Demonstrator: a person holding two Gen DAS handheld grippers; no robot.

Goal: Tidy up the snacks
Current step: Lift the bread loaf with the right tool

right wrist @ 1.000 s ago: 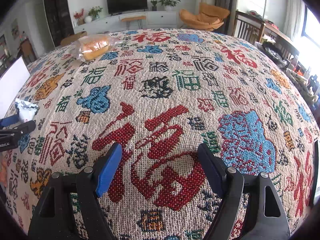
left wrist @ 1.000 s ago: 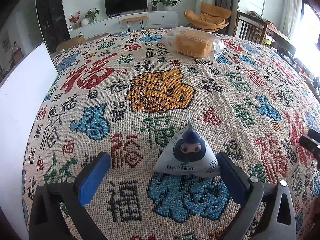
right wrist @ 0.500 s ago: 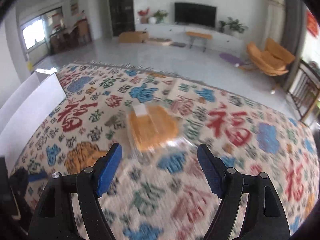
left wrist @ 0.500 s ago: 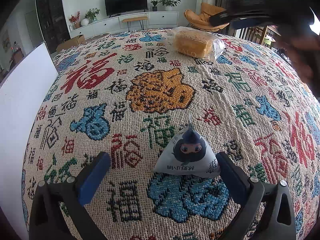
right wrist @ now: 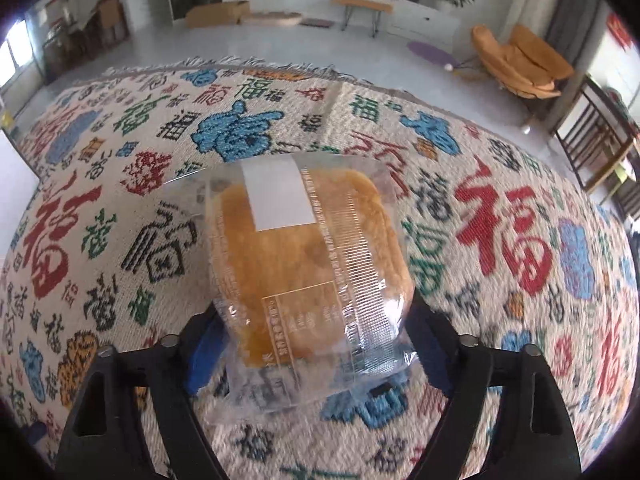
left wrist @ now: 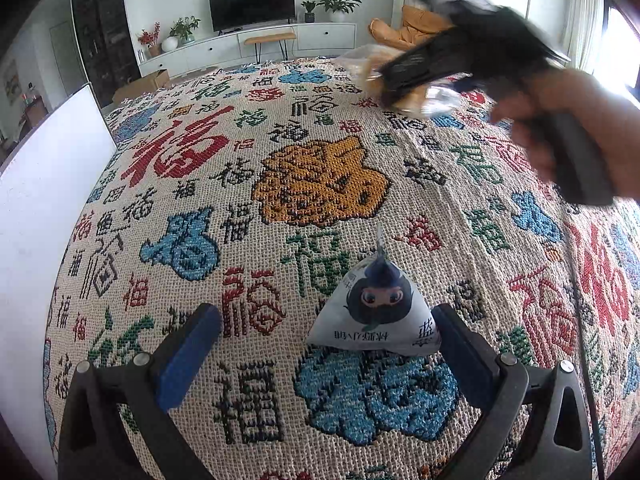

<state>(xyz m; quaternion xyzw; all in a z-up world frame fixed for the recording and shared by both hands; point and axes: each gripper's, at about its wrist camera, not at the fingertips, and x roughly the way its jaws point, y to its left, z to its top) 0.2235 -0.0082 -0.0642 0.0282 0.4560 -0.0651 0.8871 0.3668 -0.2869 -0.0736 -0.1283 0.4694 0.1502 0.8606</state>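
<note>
A bread bun in a clear wrapper [right wrist: 304, 248] lies on the patterned cloth [right wrist: 500, 240]. My right gripper [right wrist: 312, 316] stands open around its near end, one blue pad on each side; I cannot tell whether the pads touch the wrapper. From the left wrist view, the right gripper [left wrist: 394, 80] is blurred over the bun [left wrist: 418, 98], with a hand [left wrist: 580, 120] holding it. A small triangular pouch with a cartoon face [left wrist: 376, 312] sits upright between the fingers of my open left gripper [left wrist: 322, 312], its corner against the right finger [left wrist: 452, 332].
A white panel [left wrist: 36, 200] stands along the cloth's left side. The cloth's fringed far edge [right wrist: 280, 66] drops to the floor. Wooden chairs [right wrist: 600, 140] stand at the right, an orange lounge chair [right wrist: 520, 60] beyond.
My right gripper swept from the cloth's right side across to the far end and came down around the wrapped bun. The left gripper and the pouch kept still.
</note>
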